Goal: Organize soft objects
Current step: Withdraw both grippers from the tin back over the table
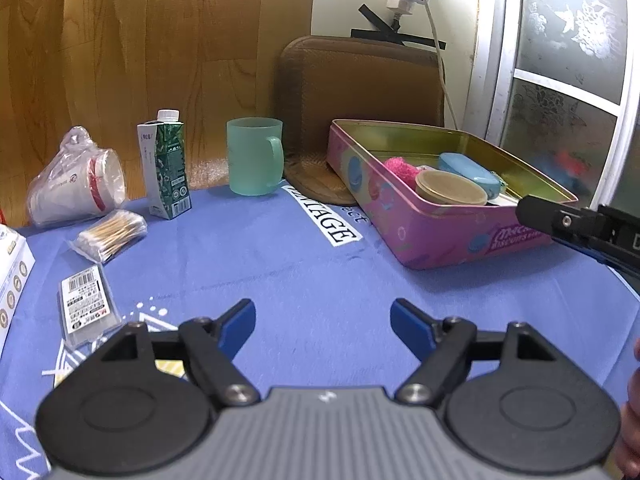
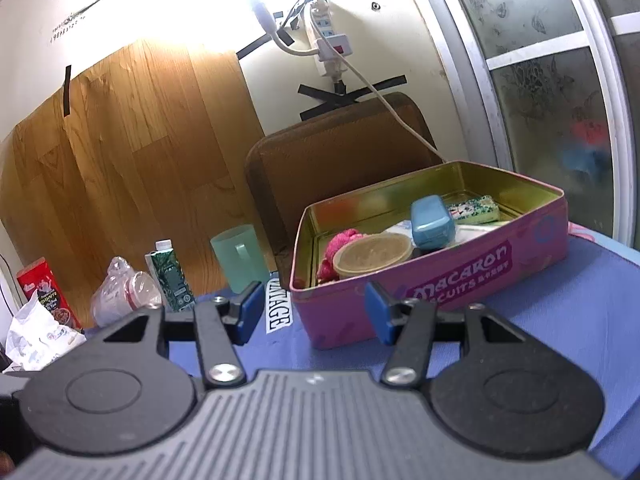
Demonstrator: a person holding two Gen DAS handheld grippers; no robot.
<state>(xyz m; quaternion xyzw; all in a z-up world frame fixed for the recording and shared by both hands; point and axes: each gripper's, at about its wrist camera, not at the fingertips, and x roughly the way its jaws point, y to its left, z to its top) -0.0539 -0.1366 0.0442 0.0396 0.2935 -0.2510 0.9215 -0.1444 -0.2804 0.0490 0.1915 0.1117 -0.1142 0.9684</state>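
Note:
A pink macaron tin stands open on the blue cloth. Inside lie a fluffy pink soft thing, a beige lidded tub, a blue case and a green-and-white packet. My left gripper hovers open over bare cloth, left of and nearer than the tin, with nothing between its fingers. My right gripper is open just in front of the tin's near corner. In the left wrist view, the right gripper reaches in from the right beside the tin's rim.
Behind the tin a brown cushion leans on the wall, with a woven mat at its foot. To the left stand a green mug, a green carton, bagged paper cups, cotton swabs and a small packet.

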